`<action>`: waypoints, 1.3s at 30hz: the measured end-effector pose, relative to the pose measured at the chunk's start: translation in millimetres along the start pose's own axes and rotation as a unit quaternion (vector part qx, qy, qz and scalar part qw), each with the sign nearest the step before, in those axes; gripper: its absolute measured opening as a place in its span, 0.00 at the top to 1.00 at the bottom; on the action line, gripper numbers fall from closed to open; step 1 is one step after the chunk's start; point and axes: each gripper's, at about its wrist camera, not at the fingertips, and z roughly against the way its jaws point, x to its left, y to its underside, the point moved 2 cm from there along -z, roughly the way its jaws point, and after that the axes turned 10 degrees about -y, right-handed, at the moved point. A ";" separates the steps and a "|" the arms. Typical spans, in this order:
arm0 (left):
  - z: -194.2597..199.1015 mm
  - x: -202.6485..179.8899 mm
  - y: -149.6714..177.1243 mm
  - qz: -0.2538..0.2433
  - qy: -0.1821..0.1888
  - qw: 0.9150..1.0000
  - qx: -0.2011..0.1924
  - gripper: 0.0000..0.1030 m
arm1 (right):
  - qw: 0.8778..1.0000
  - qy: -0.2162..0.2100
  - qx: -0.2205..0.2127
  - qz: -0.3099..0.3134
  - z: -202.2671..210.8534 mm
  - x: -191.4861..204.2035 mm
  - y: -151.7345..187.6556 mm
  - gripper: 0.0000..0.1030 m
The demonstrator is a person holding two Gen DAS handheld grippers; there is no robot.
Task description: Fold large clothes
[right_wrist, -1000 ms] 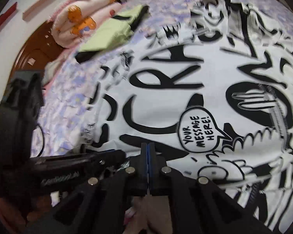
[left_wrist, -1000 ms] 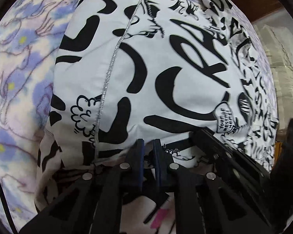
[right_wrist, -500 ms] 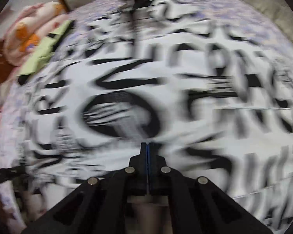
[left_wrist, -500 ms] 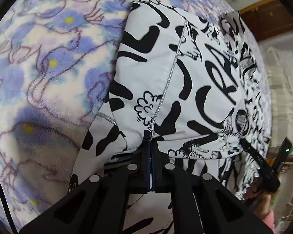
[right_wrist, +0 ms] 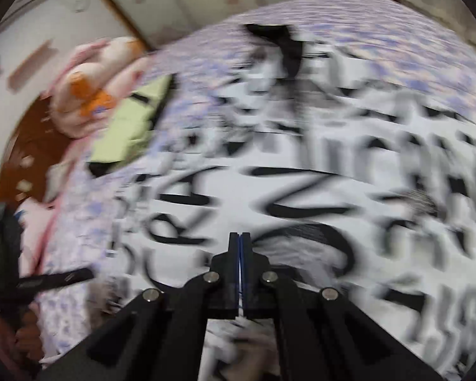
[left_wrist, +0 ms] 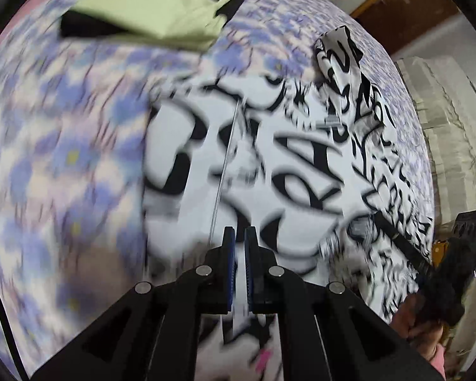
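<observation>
Showing only in right view: pink plush [right_wrist: 92, 85] beside green garment [right_wrist: 127, 130].

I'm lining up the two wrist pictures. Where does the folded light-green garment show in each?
Left wrist view: the light-green garment lies at the top, left of centre, on the floral bedspread.
Right wrist view: the light-green garment sits left of centre, beside a pink bundle.
Shared landmark: the black-and-white printed garment, ahead of each tool.
</observation>
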 end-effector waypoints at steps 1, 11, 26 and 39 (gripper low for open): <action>-8.0 -3.5 -11.4 -0.002 0.003 1.000 -0.003 0.98 | 1.000 -0.011 0.004 0.002 -12.1 4.4 -0.6 1.00; -78.9 -16.0 -64.1 -0.002 -0.026 0.999 -0.027 0.98 | 0.999 -0.035 0.028 -0.002 -110.7 17.8 -18.8 1.00; -71.0 21.3 -80.7 0.025 -0.048 0.995 -0.082 0.98 | 0.986 0.138 -0.052 -0.082 -9.3 -111.3 -27.1 1.00; -65.0 29.8 -96.5 0.036 -0.088 0.992 -0.088 0.98 | 0.980 0.174 -0.063 -0.069 19.2 -102.2 -13.6 1.00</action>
